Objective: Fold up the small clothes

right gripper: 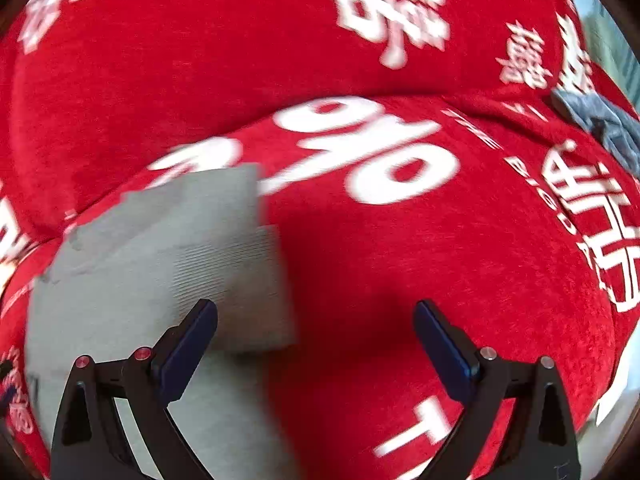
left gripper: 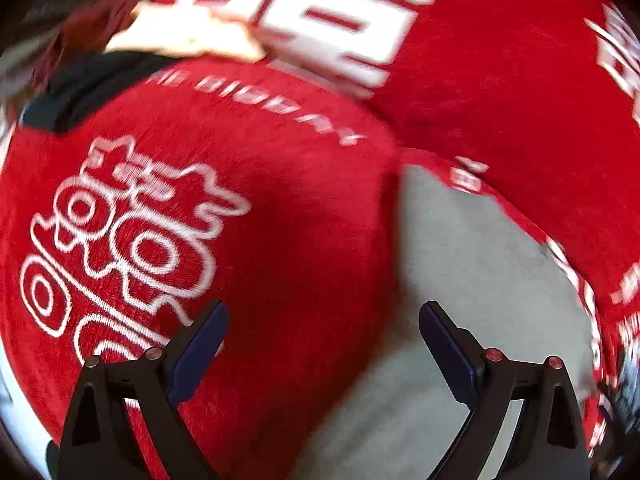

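A grey garment [right gripper: 168,264] lies flat on a red cloth with white print [right gripper: 360,240]; its ribbed edge faces right. In the left wrist view the grey garment [left gripper: 472,288] lies right of centre. My left gripper [left gripper: 324,344] is open and empty, above the garment's left edge. My right gripper [right gripper: 316,344] is open and empty, its left finger over the garment's right part. Both views are motion-blurred.
The red printed cloth [left gripper: 280,208] covers rounded cushions in both views. A blue-grey piece of cloth [right gripper: 600,124] lies at the far right. A black item [left gripper: 92,84] and a pale item [left gripper: 188,36] lie at the upper left.
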A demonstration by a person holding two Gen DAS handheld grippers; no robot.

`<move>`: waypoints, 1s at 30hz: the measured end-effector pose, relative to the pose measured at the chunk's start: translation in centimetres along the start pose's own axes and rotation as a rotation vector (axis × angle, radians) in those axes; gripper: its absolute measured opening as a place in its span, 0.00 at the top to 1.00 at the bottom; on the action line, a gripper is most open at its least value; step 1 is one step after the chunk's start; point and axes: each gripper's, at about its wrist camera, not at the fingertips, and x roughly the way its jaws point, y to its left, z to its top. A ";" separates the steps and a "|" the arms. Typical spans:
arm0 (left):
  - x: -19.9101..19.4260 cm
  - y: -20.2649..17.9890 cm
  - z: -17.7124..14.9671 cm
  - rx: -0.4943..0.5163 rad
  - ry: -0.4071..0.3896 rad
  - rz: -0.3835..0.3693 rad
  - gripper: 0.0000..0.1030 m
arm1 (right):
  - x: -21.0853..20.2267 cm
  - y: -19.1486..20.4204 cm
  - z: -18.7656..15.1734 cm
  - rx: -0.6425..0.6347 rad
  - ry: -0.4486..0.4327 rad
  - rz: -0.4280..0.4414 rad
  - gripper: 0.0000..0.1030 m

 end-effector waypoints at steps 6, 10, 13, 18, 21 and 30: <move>-1.0 -9.5 -5.9 0.360 0.025 -0.167 0.06 | -1.0 12.7 -4.9 -0.440 0.004 0.088 0.04; 2.9 -8.6 -7.6 0.418 0.103 -0.048 0.03 | 0.5 14.1 -8.3 -0.586 0.080 0.111 0.04; 2.9 -3.4 -5.9 0.310 0.082 -0.057 0.02 | 0.3 9.6 -7.9 -0.467 0.085 0.140 0.02; 1.2 4.5 -3.9 0.161 0.068 -0.036 0.04 | -0.8 1.9 -7.8 -0.328 0.080 0.041 0.01; -1.0 4.8 -4.1 0.170 0.021 0.062 0.04 | -2.8 -0.3 -8.7 -0.254 0.068 0.032 0.01; -2.5 -7.7 -13.4 0.549 0.031 -0.087 0.04 | -5.4 10.0 -15.1 -0.617 0.030 0.193 0.01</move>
